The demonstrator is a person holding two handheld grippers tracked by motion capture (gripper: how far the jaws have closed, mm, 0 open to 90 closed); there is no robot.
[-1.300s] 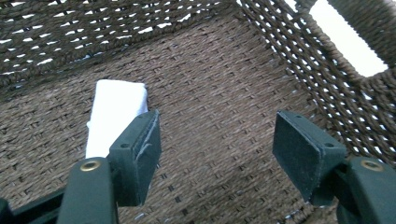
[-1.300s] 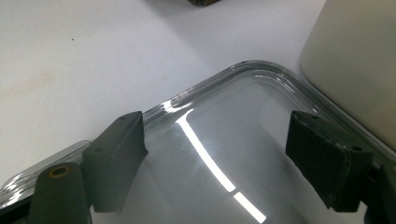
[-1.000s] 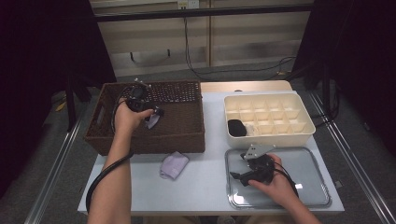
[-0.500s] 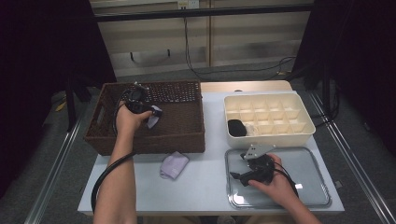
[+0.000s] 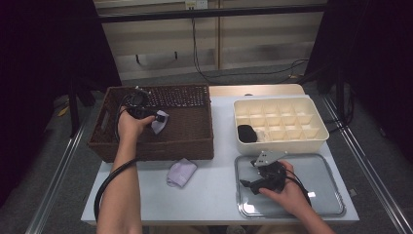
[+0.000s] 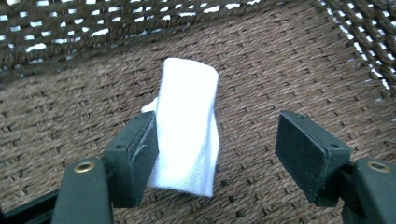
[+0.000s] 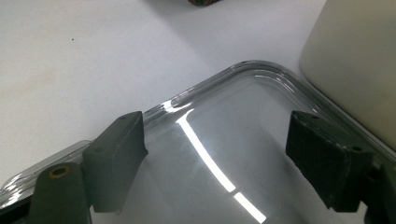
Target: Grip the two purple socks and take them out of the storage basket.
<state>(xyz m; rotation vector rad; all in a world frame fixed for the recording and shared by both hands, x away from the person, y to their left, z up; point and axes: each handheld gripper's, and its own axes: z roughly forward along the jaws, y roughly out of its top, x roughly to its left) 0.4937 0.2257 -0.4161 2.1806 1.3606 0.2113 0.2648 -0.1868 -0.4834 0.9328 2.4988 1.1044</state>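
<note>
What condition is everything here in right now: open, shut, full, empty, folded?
Left gripper: open, around the white cloth, one pad touching it.
Right gripper: open, holding nothing, over the tray.
White cloth: rolled, lying in the basket.
Basket: holds the white cloth.
Purple cloth: folded, on the table.
Divided box: lidless, a black item in one compartment.
Tray: bare.

Two tongs: left tongs [image 5: 155, 117] in the basket, right tongs [image 5: 249, 178] over the tray. One brown woven basket [image 5: 195, 139]. One cream divided box [image 5: 311, 139], its compartments in three rows of five. One shiny metal tray [image 5: 326, 195]. Two pale rolled cloths: one white roll [image 6: 187, 126] on the basket floor, one lilac roll [image 5: 181, 172] on the desk [image 5: 219, 195]. One black bundle [image 5: 247, 133] in a box compartment. Two forearms at the bottom edge.
</note>
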